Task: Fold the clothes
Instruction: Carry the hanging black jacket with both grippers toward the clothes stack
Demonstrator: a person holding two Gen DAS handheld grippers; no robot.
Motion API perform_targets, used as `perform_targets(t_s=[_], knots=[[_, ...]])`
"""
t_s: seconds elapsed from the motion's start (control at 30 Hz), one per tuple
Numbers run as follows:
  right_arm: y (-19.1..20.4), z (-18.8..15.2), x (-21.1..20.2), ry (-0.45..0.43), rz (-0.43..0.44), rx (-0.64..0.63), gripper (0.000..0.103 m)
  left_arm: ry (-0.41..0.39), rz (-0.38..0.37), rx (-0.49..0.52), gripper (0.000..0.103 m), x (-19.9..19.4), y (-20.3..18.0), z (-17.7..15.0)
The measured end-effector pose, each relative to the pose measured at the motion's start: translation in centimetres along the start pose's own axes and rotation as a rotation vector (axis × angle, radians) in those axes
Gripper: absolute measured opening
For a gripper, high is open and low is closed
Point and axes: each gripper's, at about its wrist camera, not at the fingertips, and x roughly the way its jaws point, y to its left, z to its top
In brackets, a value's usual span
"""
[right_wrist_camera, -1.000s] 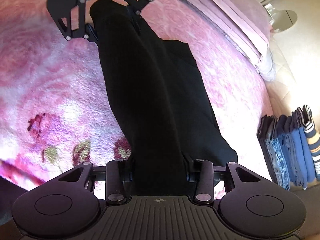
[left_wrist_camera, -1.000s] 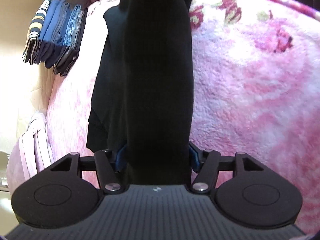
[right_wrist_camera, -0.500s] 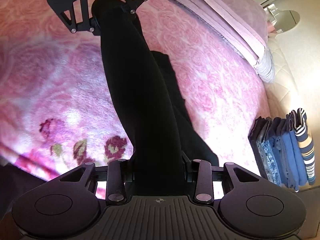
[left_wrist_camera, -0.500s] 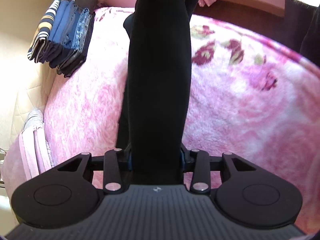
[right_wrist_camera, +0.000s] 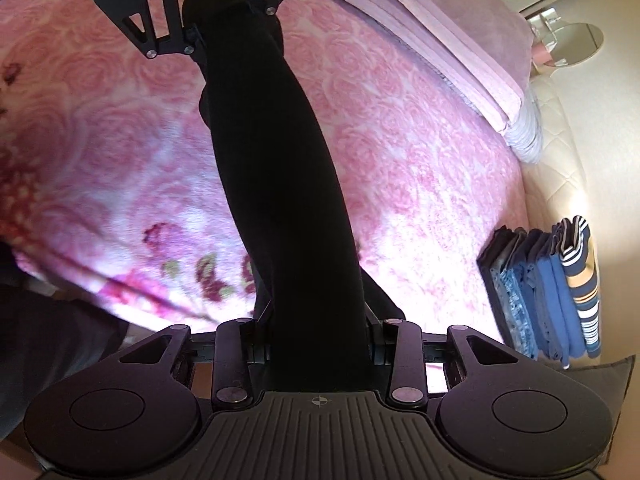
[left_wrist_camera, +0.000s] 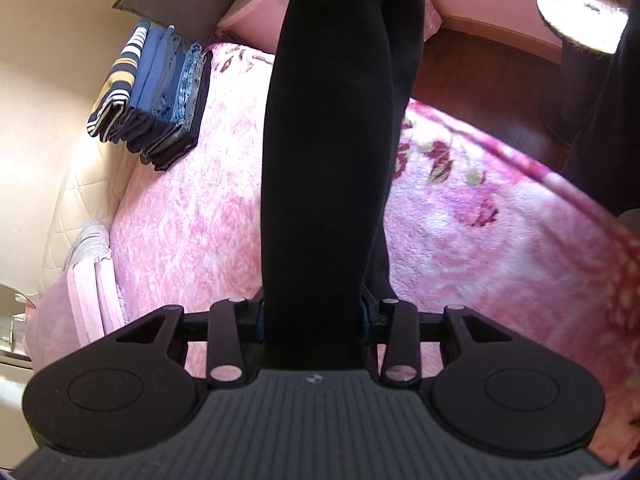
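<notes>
A black garment (left_wrist_camera: 328, 152) is stretched in the air between my two grippers, above a bed with a pink floral blanket (left_wrist_camera: 208, 208). My left gripper (left_wrist_camera: 314, 316) is shut on one end of it. My right gripper (right_wrist_camera: 318, 350) is shut on the other end. In the right wrist view the garment (right_wrist_camera: 276, 184) runs up to the left gripper (right_wrist_camera: 196, 34) at the top. Extra black cloth hangs under the taut band.
A stack of folded clothes (left_wrist_camera: 156, 92), blue, denim and striped, stands at the blanket's edge by the cream quilted headboard (left_wrist_camera: 80, 184); it also shows in the right wrist view (right_wrist_camera: 548, 292). Folded pink bedding (right_wrist_camera: 440, 52) lies at the bed's end. Wooden floor (left_wrist_camera: 480, 76) lies beyond the bed.
Both grippers have risen with the garment; the bed looks farther away. The loose cloth that lay spread on the blanket has lifted off it and hangs narrower.
</notes>
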Motion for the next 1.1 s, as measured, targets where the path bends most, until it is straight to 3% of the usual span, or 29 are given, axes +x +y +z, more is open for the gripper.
perform_targets(t_s=[0.2,0.4,0.67,1.1], knots=[[1.1,-0.3,-3.1,0.007,-0.028,-0.004,0.036,-0.021,0.009,0.016,0.035,-2.6,-0.2,0.8],[-0.5,-1.4,-5.3,0.012,-0.077,0.015,0.036,-0.045,0.047,0.038,0.035,-3.5,1.5,3.4],[-5.7,-5.1,-5.8,-0.004,-0.108,0.008,0.036,-0.039,0.078,0.018,0.035,-1.1,4.8,9.1],[-18.1,-16.3,-2.9,-0.059,-0.036,-0.026,0.036,0.054,0.071,-0.045,0.035,5.5,10.0,22.3]])
